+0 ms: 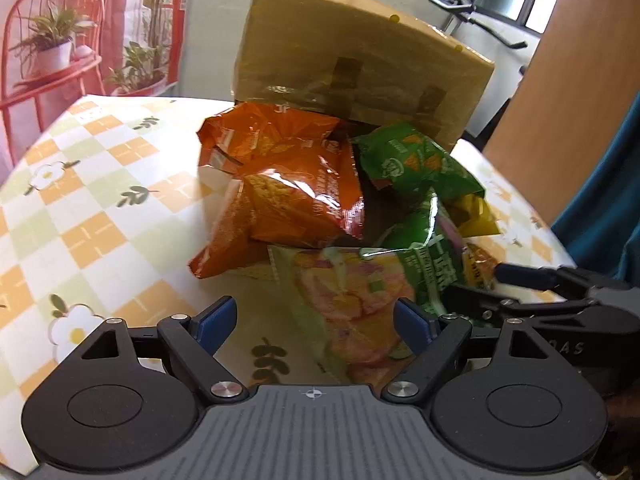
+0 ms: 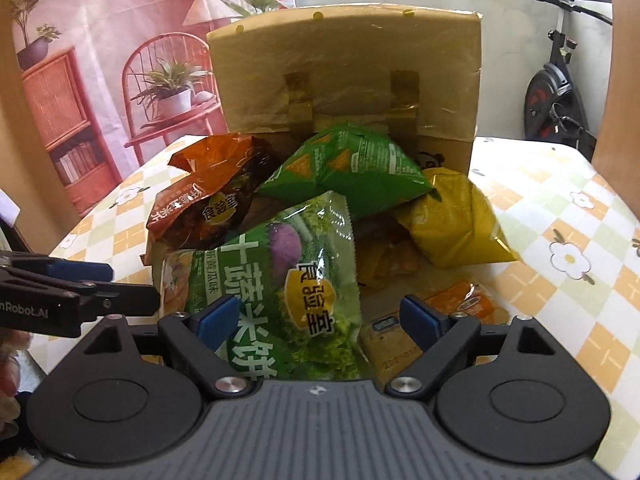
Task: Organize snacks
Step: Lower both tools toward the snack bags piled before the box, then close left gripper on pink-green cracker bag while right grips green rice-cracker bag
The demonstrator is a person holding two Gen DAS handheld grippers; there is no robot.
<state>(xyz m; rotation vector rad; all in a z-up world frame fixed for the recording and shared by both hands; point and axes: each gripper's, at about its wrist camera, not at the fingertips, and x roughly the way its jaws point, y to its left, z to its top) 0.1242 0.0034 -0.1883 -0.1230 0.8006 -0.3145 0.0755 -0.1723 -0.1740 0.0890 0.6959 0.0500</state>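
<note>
A cardboard box point(image 1: 360, 60) point(image 2: 348, 68) stands open with its lid up on the checked tablecloth. Snack bags are heaped in it: an orange bag point(image 1: 280, 188) point(image 2: 208, 200), a green chip bag point(image 1: 416, 160) point(image 2: 352, 164), a green rice-cracker bag point(image 2: 288, 280) point(image 1: 428, 256), a yellow bag point(image 2: 456, 220) and a pale bag with a food picture point(image 1: 344, 304). My left gripper point(image 1: 316, 320) is open and empty, just before the heap above the pale bag. My right gripper point(image 2: 318, 320) is open, its jaws either side of the green rice-cracker bag's near end.
The table point(image 1: 92, 200) point(image 2: 560, 208) has a flowered orange and green check cloth. A small orange packet point(image 2: 464, 304) lies at the box front. The other gripper shows at each view's edge point(image 1: 552, 292) point(image 2: 60, 292). An exercise bike point(image 2: 556, 96) stands behind.
</note>
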